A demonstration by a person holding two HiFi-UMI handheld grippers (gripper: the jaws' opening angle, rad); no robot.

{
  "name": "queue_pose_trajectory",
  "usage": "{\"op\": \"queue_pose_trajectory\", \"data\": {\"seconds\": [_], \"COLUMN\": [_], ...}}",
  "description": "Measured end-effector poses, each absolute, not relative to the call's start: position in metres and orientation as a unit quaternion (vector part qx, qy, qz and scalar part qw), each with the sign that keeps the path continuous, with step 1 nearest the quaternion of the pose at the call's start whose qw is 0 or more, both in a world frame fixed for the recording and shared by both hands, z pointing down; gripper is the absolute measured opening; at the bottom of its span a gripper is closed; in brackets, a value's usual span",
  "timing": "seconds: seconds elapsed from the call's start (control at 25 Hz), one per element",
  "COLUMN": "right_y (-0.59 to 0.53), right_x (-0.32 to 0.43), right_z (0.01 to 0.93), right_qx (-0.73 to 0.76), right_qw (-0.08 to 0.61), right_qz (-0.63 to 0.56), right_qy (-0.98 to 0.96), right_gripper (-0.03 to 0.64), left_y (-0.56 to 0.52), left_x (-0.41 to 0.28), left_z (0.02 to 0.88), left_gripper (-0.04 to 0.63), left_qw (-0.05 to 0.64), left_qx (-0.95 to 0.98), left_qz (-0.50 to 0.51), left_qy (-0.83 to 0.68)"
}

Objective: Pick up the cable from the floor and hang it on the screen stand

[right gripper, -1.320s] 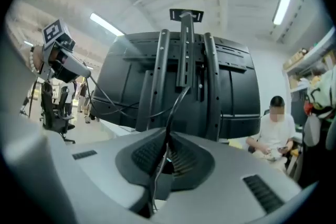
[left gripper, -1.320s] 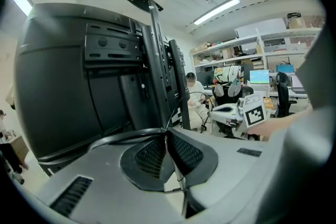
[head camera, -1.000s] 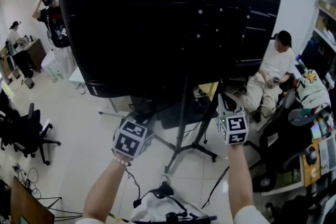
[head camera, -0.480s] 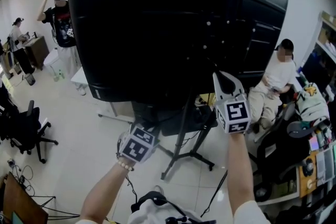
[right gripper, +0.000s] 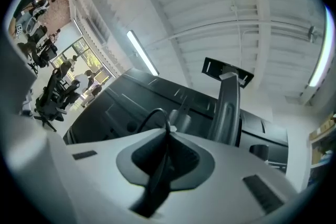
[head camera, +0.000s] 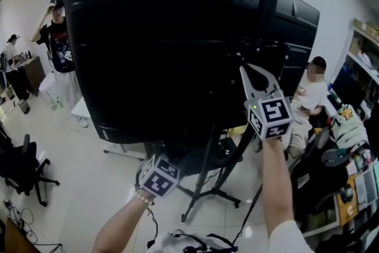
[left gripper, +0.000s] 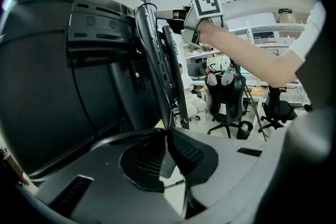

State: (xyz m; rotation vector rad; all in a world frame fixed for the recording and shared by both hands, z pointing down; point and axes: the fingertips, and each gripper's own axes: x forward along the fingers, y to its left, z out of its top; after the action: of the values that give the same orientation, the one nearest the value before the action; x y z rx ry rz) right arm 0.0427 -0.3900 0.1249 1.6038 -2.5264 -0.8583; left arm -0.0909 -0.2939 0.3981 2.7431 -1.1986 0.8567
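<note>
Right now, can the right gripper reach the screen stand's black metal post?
Probably yes: the right gripper, shut on the thin black cable, is up beside the black metal post; nothing seems to stand between.

Looking round for anything to read: no word, number or brand comes out legibly. The right marker cube [head camera: 271, 117] shows only black-and-white square patterns, and so does the left marker cube [head camera: 159, 176]; no letters on either. The dark T-shirt [head camera: 59, 47] on the person standing at the far left has a print across the chest, but it is too small and blurred to make out.
</note>
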Motion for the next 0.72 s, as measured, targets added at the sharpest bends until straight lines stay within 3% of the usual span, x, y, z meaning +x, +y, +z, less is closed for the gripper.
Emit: {"op": "queue_pose_trajectory", "data": {"seconds": [0.28,0.72], "right_y": [-0.408,-0.462], "right_x": [0.047,0.076], "right_z": [0.069,0.071], "right_qx": [0.548,0.607], "right_qw": [0.017,0.083], "right_qz": [-0.297,-0.265], "right_qy": [-0.782,-0.744], "right_gripper": [0.029,0.029], "left_y": [-0.313,-0.335], "left_x": [-0.103,-0.111], "left_z": [0.379,0.350], "left_gripper": [0.017,0.017], "left_qw": [0.009,-0.009], "left_qx": [0.892,0.888], "left_qz": [0.249,0.240], "left_qy": [-0.377,-0.393]}}
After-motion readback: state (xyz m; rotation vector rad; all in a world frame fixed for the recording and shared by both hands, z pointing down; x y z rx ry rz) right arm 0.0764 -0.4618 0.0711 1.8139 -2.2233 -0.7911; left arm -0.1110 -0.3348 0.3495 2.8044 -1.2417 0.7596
